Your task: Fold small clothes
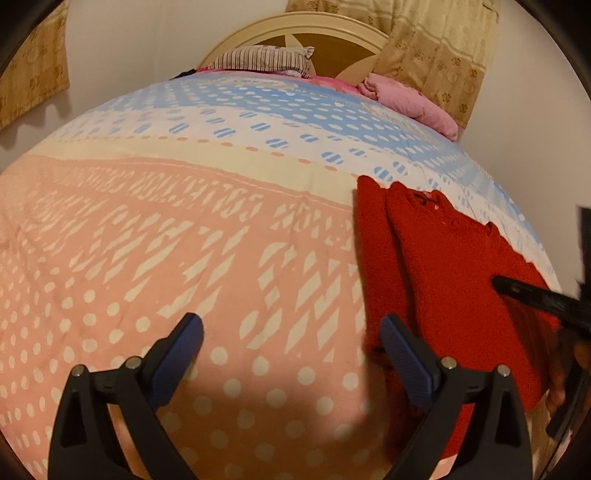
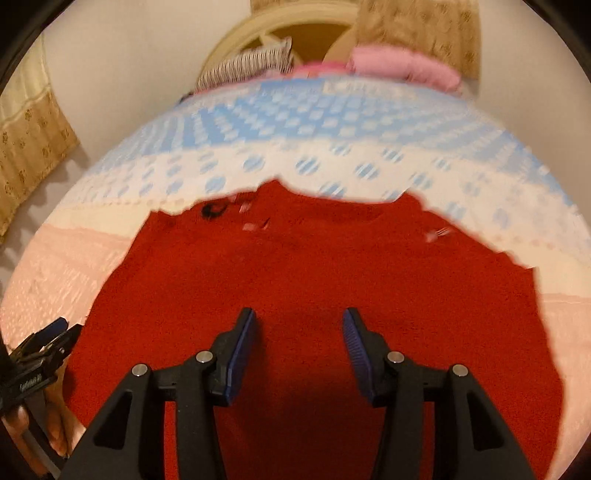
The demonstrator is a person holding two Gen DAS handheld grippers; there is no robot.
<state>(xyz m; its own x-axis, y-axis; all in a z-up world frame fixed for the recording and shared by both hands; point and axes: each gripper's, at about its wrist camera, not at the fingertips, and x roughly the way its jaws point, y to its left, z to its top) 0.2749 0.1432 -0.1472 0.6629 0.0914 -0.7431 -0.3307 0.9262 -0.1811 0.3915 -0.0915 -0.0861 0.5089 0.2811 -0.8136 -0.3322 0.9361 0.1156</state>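
A small red knitted garment (image 1: pixel 454 269) lies flat on the bedspread, at the right in the left wrist view, with one long fold along its left side. It fills the middle of the right wrist view (image 2: pixel 314 266). My left gripper (image 1: pixel 291 328) is open and empty over the bedspread, its right finger at the garment's left edge. My right gripper (image 2: pixel 299 325) is open and empty just above the garment's middle. The right gripper's finger shows at the right edge of the left wrist view (image 1: pixel 532 293), and the left gripper at the lower left of the right wrist view (image 2: pixel 44 343).
The bed has a pink, cream and blue patterned bedspread (image 1: pixel 184 229). A striped pillow (image 1: pixel 262 59) and a pink bundle of cloth (image 1: pixel 410 101) lie at the far end by the headboard (image 1: pixel 295 29). Curtains (image 1: pixel 436 44) hang behind.
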